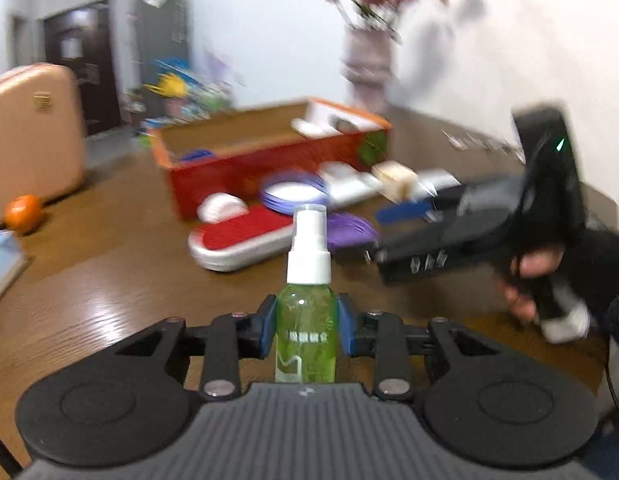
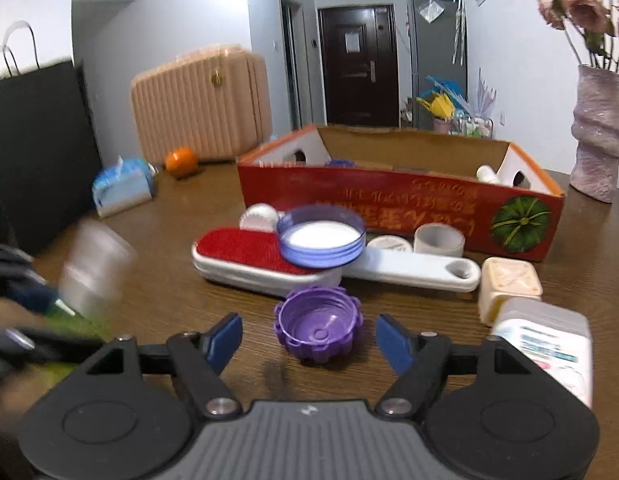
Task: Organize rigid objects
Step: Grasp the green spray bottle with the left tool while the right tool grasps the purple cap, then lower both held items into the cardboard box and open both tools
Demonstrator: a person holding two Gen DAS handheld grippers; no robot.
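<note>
My left gripper [image 1: 307, 326] is shut on a green spray bottle [image 1: 306, 320] with a white pump top and holds it upright above the table. My right gripper [image 2: 308, 338] is open, its blue pads on either side of a purple ribbed cap [image 2: 318, 323] lying open side up on the table. In the left wrist view the right gripper [image 1: 405, 236] reaches in from the right beside the purple cap [image 1: 349, 229]. The red cardboard box [image 2: 401, 200] stands behind, open at the top.
In front of the box lie a red-faced lint brush [image 2: 253, 258], a blue lid [image 2: 321, 236], a white flat handle [image 2: 413, 270], a tape roll [image 2: 439, 240], a cream cube [image 2: 509, 286] and a white bottle [image 2: 549, 344]. An orange [image 2: 181, 162], a tissue pack [image 2: 121, 188] and a vase [image 2: 597, 132] stand further off.
</note>
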